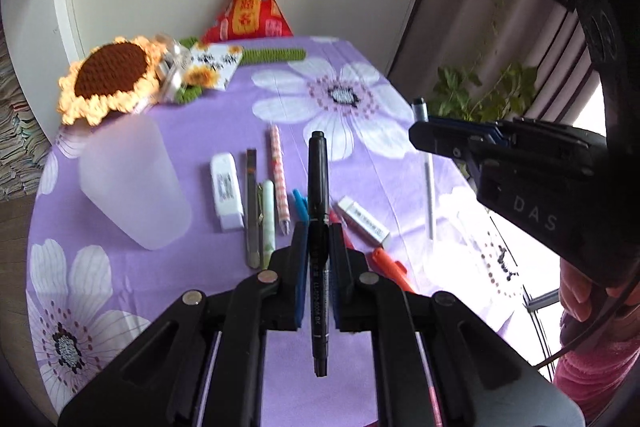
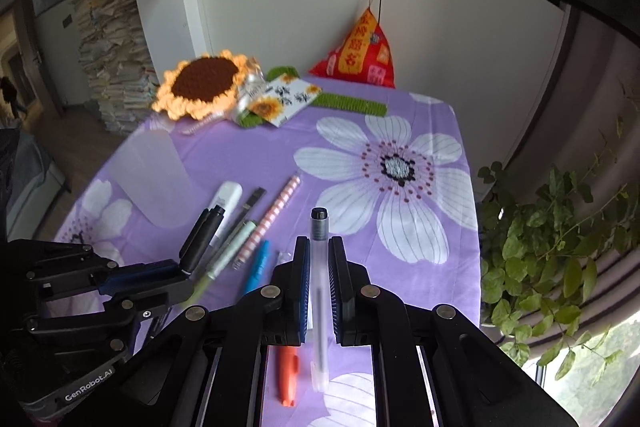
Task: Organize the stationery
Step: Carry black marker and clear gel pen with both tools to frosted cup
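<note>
Here the left tongs point(image 1: 318, 231) clench a black marker point(image 1: 318, 187); the right tongs point(image 2: 319, 247) clench a clear pen point(image 2: 319, 267).

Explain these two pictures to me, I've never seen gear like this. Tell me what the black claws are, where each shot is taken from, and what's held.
No robot here: a person holds two hand-held grippers, each with a camera looking along its fingers. The left gripper is shut on a black marker. The right gripper is shut on a clear pen. Below is a purple flowered tablecloth with a frosted cup, erasers, more pens and a crocheted sunflower.
</note>
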Available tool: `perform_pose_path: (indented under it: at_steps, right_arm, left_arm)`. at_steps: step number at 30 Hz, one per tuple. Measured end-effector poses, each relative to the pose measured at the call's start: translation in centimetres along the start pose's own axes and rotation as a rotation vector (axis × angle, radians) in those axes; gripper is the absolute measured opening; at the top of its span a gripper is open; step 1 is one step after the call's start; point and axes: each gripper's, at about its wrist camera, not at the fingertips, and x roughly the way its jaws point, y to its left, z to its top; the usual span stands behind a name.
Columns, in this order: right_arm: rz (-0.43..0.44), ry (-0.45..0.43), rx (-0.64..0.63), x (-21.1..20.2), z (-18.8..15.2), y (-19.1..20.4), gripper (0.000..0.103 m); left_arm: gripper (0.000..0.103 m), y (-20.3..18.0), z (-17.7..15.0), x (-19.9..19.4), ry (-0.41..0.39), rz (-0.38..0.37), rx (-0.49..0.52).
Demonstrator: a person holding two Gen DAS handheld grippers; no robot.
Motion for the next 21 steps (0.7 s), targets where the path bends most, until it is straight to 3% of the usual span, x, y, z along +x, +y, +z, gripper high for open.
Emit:
perform_pose_path:
  at_steps: [10,17,21]
  right_arm:
    - [0.099,-0.122,-0.046,-3.0,4.3,4.9,0.01]
    - [0.207,-0.19,-0.044,-2.4,8.4,9.3,0.01]
    - [0.238,-0.218,-0.041,-1.1,10.9,11.5,0.01]
  left_arm:
    - [0.008,4.9,4.8,-5.9,-0.238,0.083,-0.069]
    - [0.008,10.0,6.1,-6.6,-0.302,0.133,-0.165]
    - [0.008,12.1,6.7,-6.2,-0.322,0.112,-0.205]
